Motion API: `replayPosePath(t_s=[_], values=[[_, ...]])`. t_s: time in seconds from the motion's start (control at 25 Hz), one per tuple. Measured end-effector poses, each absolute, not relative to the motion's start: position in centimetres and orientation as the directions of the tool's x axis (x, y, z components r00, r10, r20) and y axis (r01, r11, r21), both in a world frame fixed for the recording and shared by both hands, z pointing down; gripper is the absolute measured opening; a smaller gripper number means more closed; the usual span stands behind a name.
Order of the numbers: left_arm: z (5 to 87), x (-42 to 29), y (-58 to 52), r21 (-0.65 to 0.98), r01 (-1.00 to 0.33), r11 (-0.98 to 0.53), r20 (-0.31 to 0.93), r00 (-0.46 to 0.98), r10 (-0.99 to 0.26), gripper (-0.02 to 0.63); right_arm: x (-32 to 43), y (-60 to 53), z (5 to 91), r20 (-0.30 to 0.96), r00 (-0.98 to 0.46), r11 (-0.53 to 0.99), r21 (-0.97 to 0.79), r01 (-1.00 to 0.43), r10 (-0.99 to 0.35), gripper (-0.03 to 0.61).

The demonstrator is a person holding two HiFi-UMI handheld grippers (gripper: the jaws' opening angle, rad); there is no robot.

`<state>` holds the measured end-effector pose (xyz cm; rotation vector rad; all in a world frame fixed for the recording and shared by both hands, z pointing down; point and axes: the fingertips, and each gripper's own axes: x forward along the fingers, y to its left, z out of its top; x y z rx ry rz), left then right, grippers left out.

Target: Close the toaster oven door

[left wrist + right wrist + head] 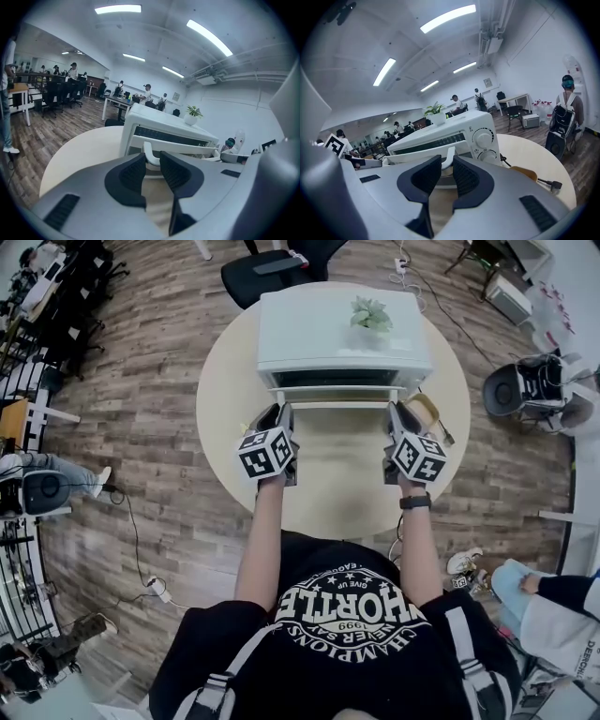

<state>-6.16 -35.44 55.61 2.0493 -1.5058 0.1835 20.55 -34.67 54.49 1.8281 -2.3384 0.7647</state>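
Left gripper (277, 412) and right gripper (401, 409) are each clamped on 1 end of the door handle (149, 157). Judgement: press both ends up and away evenly, following the door's swing, so the door (178, 146) does not twist. The door stands part open, its handle edge leaning toward the person and its long axis running left to right. The toaster oven (328, 329) sits toward the far side of the round table (337, 493), front facing the person.
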Motion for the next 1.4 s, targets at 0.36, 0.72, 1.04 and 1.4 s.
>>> replayPosePath(t_s=[0.36,0.72,1.04,1.4], values=[[55.2,-6.2,-36.2,0.36,-0.913,-0.191,0.43,0.344,-0.835,0.115,20.5,-35.4,54.1,0.34,-0.284,0.166,-0.336,-0.927,-0.897,0.097],[55.1,-6.1,-37.1,0.353,-0.914,-0.2,0.422,0.346,-0.838,0.115,20.6,-36.3,54.0,0.333,-0.279,0.165,-0.333,-0.928,-0.901,0.097],[54.6,-6.2,-37.8,0.357,-0.911,-0.209,0.41,0.353,-0.841,0.117,20.5,-37.0,53.4,0.33,-0.268,0.159,-0.324,-0.933,-0.905,0.097],[54.4,-6.2,-38.6,0.361,-0.906,-0.22,0.396,0.362,-0.844,0.118,20.5,-37.8,53.1,0.319,-0.248,0.147,-0.308,-0.94,-0.915,0.097]])
